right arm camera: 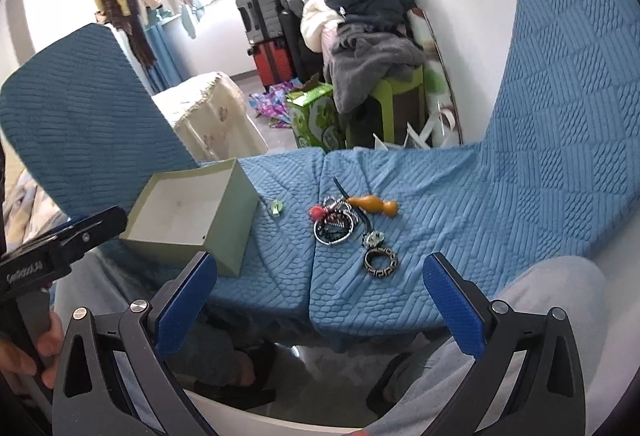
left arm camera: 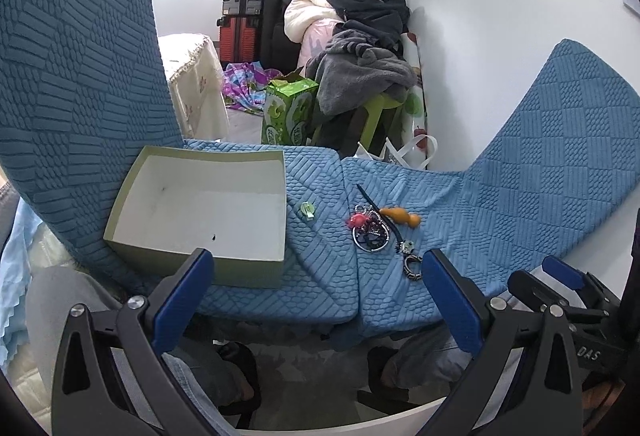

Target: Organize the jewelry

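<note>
Jewelry lay in a heap on the blue cushion, the box beside it held nothing

The pale green box, white inside, sat left of centre in the frame; a small green clip lay just to its right. The jewelry pile at centre mixed silver hoops, a pink bead, an orange wooden piece and a patterned ring nearest the camera. Left gripper and right gripper both hung spread wide, grasping nothing. "DAS" showed on the right gripper's body
</note>
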